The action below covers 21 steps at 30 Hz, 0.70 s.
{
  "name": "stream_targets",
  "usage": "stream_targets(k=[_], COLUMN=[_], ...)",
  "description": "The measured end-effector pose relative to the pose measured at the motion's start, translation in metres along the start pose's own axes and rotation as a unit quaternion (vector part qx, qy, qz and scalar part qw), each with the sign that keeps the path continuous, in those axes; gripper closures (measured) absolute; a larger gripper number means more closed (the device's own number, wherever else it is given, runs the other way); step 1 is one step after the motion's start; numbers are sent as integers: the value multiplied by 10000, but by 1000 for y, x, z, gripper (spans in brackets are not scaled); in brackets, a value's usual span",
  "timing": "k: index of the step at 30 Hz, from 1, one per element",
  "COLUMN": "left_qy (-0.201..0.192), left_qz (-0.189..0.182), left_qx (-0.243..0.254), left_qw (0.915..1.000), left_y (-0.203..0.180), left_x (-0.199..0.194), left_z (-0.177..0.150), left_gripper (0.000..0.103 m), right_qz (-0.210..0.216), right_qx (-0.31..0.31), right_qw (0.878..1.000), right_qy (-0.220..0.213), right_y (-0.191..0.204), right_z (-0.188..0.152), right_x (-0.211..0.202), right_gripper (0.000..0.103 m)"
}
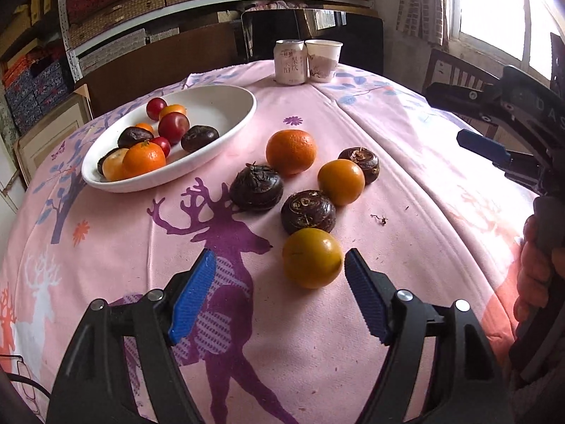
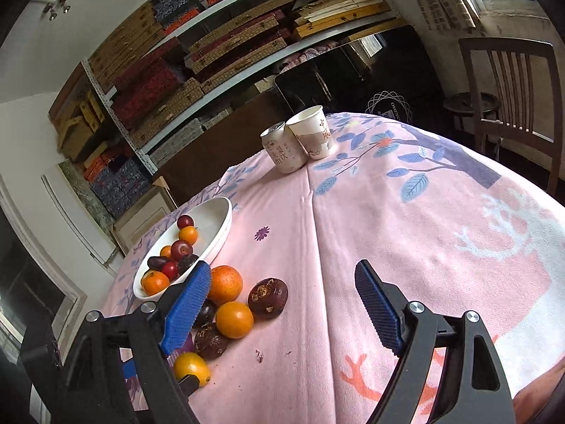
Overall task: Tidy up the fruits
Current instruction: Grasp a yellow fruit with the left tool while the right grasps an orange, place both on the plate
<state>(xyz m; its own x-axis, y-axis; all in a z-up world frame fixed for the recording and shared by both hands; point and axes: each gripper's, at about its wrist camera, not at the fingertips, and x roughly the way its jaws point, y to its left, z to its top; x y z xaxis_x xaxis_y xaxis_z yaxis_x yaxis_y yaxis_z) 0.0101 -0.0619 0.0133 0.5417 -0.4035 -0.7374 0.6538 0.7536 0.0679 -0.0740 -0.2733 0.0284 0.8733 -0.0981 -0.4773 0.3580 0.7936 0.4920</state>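
A desk under a soft pink cloth (image 1: 317, 318), printed with purple and white deer, blue leaves and small flowers, carries loose fruit and a smooth white oval dish (image 1: 226, 106). The dish, at the left, holds a heap of small fruit: a pebbly orange tangerine, glossy red and yellow round fruits, and dark, wrinkled brown ones; those at the bottom are partly covered by the others. Six pieces lie on the cloth right of the dish, close together. A large dimpled orange (image 1: 290, 152) sits farthest back, a smooth yellow-orange fruit (image 1: 341, 182) in the middle, and another smooth yellow fruit (image 1: 312, 258) nearest the camera. Three dark brown, flattened, ridged fruits lie among them: one (image 1: 256, 187) at the left, one (image 1: 308, 211) in the centre, one (image 1: 359, 163) behind at the right. What kind the dark fruits are is hard to tell. The left gripper (image 1: 279, 268) has ribbed blue pads on black arms; its jaws stand apart and hold nothing, with the nearest yellow fruit just ahead, closer to the right-hand pad. The right gripper (image 2: 282, 282) also has its jaws wide apart and empty, over bare cloth to the right of the fruit; in its view the left pad covers part of the loose fruit. In the left view the right gripper is cut off at the frame edge, with a hand (image 1: 536, 275) on its handle. At the far edge stand a pale drinks can (image 1: 290, 62) and a paper cup (image 1: 323, 60), touching. Behind, shelves (image 2: 212, 53) hold stacked woven and patterned boxes, and a wooden chair (image 2: 512, 88) stands at the right.
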Motion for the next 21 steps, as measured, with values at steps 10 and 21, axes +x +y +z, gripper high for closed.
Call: stream_targets(k=[10,21], left_qy=[290,-50], left_qz=[-639,67], left_qx=[-251,-656], left_qw=[9972,9978], left_y=[2,78], left_x=[17,-20], left_z=[2,-17], left_gripper=[65,66], right_qz=[-39,-373], right_qx=[-100,-681], right_qw=[9999,9947], right_qy=[80,680], right_y=[6,19], right_z=[-3,-15], right_x=[1,28], right_gripper=[19,24])
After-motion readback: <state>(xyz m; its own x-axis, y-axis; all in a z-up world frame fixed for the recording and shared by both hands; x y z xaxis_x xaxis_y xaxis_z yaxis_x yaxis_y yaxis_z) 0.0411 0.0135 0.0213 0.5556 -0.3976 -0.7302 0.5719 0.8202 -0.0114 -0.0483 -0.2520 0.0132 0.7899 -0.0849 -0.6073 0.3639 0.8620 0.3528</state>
